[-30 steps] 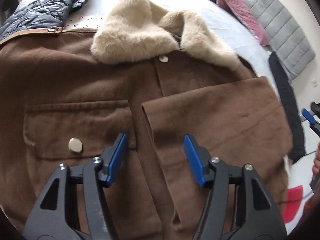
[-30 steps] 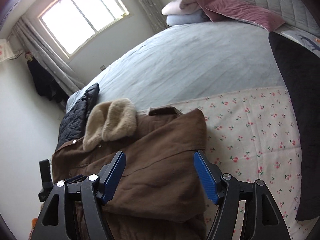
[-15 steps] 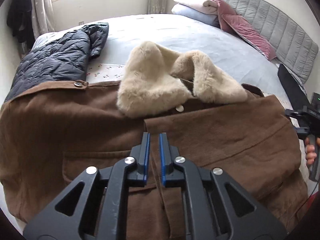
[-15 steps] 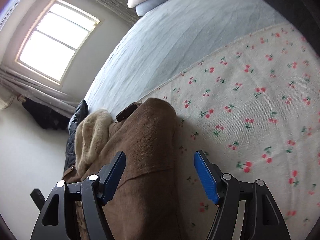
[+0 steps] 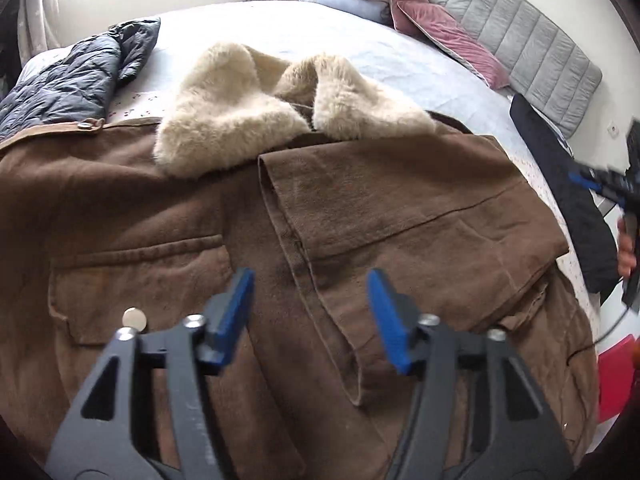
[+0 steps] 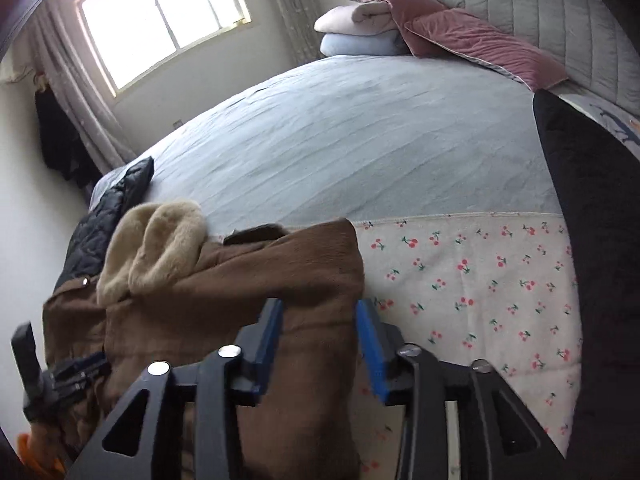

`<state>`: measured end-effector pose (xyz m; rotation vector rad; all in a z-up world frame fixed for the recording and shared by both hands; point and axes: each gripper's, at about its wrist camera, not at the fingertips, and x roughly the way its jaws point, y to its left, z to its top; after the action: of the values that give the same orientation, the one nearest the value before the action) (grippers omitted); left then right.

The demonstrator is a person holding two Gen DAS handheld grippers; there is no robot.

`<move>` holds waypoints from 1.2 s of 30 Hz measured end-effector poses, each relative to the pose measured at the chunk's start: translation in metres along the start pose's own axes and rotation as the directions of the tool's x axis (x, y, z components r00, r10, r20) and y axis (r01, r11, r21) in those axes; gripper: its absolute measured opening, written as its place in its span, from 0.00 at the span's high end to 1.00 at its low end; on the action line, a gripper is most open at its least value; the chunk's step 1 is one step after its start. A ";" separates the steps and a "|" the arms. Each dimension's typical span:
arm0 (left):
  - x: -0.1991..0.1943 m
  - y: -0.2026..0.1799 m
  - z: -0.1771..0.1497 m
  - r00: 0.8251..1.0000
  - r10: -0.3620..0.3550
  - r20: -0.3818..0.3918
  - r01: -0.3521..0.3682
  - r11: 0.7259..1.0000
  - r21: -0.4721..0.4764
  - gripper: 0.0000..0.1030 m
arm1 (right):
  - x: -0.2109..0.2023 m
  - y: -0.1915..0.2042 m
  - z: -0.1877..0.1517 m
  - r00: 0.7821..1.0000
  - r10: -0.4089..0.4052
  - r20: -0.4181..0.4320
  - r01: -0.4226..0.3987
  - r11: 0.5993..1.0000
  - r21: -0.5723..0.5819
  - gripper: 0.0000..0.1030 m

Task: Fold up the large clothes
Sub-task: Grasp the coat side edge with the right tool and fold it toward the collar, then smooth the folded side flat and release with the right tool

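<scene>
I've just let go: my left gripper (image 5: 310,316) is open again over the coat (image 5: 120,208), sleeve (image 5: 400,216) folded across; right gripper (image 6: 320,344), half-open, straddles the coat's edge, ungripped

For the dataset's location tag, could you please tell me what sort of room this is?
Most likely a home bedroom: a wide bed with a padded grey headboard, stacked pillows and a curtained window.

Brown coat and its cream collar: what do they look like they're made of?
Brown coat: looks like matte suede or a brushed faux-suede; a short nap, no sheen, soft thick folds. I can't tell which.
Cream collar: long fluffy pile, probably faux fur or shearling.
</scene>
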<state>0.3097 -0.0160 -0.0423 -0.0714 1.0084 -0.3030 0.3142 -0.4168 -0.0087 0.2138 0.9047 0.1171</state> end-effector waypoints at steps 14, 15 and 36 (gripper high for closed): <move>0.022 -0.047 0.027 0.993 -0.062 0.101 0.051 0.993 0.109 0.32 | 0.034 -0.029 -0.070 0.944 0.325 -0.056 -0.291 0.903 0.317 0.47; 0.031 -0.050 0.026 0.995 -0.056 0.085 0.045 0.991 0.123 0.32 | 0.035 -0.026 -0.070 0.956 0.289 -0.054 -0.262 0.919 0.293 0.61; 0.027 -0.085 -0.030 0.998 0.011 0.066 -0.034 0.935 0.352 0.19 | -0.024 -0.073 -0.173 0.911 0.353 -0.216 -0.257 0.892 0.372 0.41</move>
<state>0.2793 -0.1022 -0.0641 0.2560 0.8783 -0.4546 0.1636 -0.4695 -0.1110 0.6770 1.1663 0.2944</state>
